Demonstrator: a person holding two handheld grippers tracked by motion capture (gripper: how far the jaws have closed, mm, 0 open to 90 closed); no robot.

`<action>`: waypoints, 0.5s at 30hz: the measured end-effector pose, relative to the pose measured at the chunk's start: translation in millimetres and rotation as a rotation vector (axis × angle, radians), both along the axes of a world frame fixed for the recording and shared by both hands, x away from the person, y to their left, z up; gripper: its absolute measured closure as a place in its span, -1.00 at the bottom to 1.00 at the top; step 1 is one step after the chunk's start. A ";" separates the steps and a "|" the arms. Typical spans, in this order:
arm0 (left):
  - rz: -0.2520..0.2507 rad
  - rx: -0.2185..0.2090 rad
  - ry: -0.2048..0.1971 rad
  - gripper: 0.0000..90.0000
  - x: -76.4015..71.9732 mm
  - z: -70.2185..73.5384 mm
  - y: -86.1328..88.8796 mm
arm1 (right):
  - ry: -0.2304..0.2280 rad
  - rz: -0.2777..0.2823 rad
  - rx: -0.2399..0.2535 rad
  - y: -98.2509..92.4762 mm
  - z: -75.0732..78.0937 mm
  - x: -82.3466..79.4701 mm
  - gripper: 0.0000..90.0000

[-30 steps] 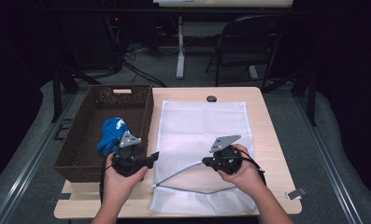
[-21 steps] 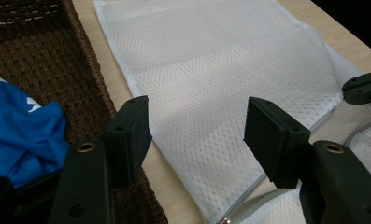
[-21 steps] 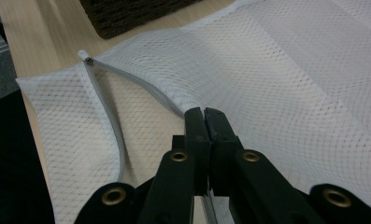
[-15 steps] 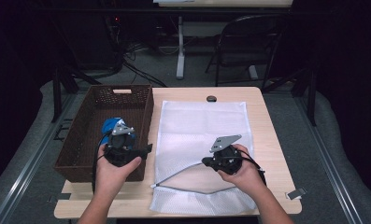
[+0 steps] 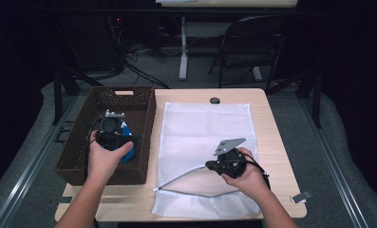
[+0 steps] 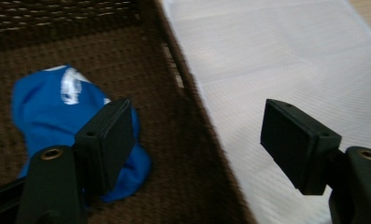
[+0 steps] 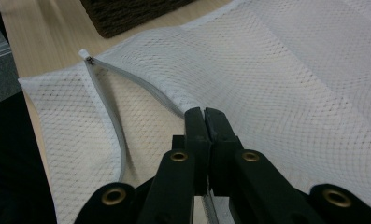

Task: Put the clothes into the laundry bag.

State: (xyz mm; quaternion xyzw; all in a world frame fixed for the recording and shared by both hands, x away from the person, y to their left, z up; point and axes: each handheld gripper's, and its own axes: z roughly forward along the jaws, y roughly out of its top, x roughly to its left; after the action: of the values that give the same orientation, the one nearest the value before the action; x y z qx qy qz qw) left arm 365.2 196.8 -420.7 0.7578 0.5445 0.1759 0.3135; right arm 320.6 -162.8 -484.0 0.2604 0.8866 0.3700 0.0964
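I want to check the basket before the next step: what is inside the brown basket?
Inside the brown basket lies one blue cloth with white markings, on the woven bottom. The left gripper, jaws open, covers part of it from above.

A pale wooden worktop (image 5: 264,114) stands on grey carpet (image 5: 309,118) in a dim room with dark surroundings. Behind it sit a black folding chair (image 5: 252,45), a white desk leg (image 5: 183,47) and loose cables (image 5: 138,57) on the floor. A metal rail (image 5: 27,161) runs along the floor at left.
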 end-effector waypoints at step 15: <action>0.111 0.018 0.094 -0.42 45.8 -7.3 30.1 | 0.006 -0.003 0.003 -0.3 -1.9 0.4 0.98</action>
State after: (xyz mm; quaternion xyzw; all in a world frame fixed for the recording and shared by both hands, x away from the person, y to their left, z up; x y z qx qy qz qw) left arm 411.0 226.9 -427.9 0.7366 0.5981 0.1621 0.2707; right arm 321.1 -163.1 -485.8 0.2629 0.8858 0.3706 0.0939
